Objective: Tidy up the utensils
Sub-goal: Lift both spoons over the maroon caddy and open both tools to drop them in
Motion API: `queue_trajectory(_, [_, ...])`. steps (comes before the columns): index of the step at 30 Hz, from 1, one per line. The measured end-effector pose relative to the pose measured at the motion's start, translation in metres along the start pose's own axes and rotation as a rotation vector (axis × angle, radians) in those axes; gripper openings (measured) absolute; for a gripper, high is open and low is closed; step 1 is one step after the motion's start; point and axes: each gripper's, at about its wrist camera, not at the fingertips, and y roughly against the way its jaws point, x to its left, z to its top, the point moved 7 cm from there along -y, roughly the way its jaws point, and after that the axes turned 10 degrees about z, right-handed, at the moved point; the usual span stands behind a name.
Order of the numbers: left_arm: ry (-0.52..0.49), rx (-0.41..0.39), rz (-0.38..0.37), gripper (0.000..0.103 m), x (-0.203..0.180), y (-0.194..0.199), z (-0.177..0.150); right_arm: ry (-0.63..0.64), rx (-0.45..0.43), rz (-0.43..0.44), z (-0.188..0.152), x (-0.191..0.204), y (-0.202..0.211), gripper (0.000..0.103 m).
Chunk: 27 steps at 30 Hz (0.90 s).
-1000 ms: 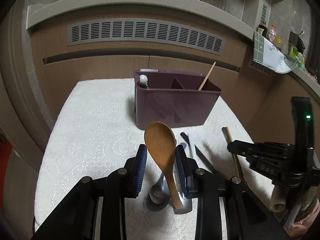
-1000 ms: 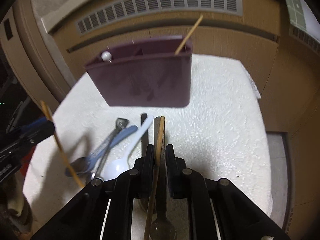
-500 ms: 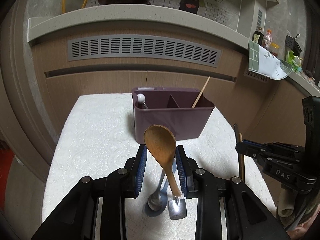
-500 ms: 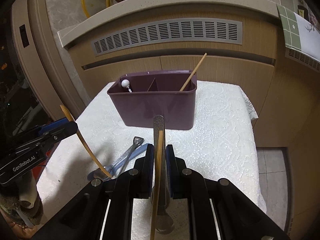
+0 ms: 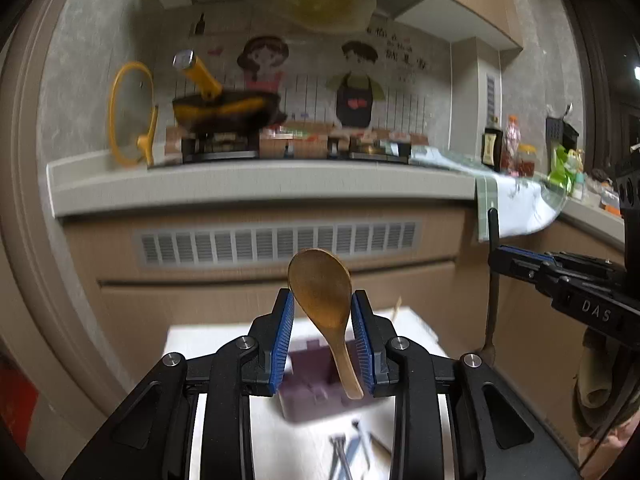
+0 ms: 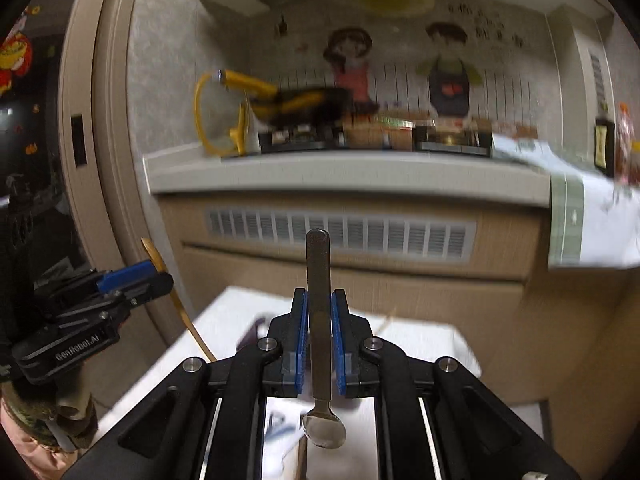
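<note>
Left gripper clamped on wooden spoon, blue pads pressing the neck just under the bowl; bowl up at frame centre, handle slanting down and right between the fingers. Right gripper pinched nearly shut on metal spoon: flat handle upright above the pads, shiny bowl hanging below at lower centre. Same metal spoon seen edge-on at the right of the left view as a dark upright bar held in the other gripper's jaws.

Purple caddy low in the left view, mostly hidden behind the fingers, blurred, standing on white tablecloth. Loose cutlery lying on the cloth at the bottom edge, near side of the caddy. Thin wooden stick poking up past the caddy's right end.

Both grippers well above the table, apart from each other, open air between them and the caddy. Cloth edges dropping off left and right; cabinet front with vent grille behind the table, countertop above it.

Both tools pointing slightly downward, roughly side by side. Sleeve visible at lower left of the right view, under the left gripper.
</note>
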Motion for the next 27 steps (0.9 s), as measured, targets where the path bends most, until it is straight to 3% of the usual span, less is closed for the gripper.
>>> queue_trajectory(5, [-0.015,-0.020,0.003,0.031,0.000,-0.030,0.014,0.043,-0.044,-0.047,0.017,-0.009,-0.027,0.011])
queue_trajectory(8, [-0.007,0.019,-0.011,0.031,-0.001,-0.057,0.006,0.025,-0.019,-0.046,0.014,-0.020,-0.055,0.011])
queue_trajectory(17, [0.003,0.131,-0.001,0.031,0.001,-0.128,-0.038,-0.048,0.042,-0.040,-0.031,-0.050,-0.134,0.011])
queue_trajectory(23, [-0.006,0.237,-0.008,0.031,-0.002,-0.164,-0.079,-0.086,0.143,-0.020,-0.071,-0.063,-0.171,0.011])
queue_trajectory(25, [0.001,0.301,-0.022,0.038,-0.003,-0.178,-0.098,-0.093,0.205,-0.003,-0.088,-0.064,-0.181,0.011])
queue_trajectory(26, [0.003,0.316,-0.025,0.046,-0.003,-0.181,-0.103,-0.092,0.232,0.003,-0.094,-0.064,-0.185,0.017])
queue_trajectory(27, [0.005,0.327,-0.026,0.048,-0.004,-0.183,-0.110,-0.083,0.263,-0.004,-0.102,-0.064,-0.188,0.031])
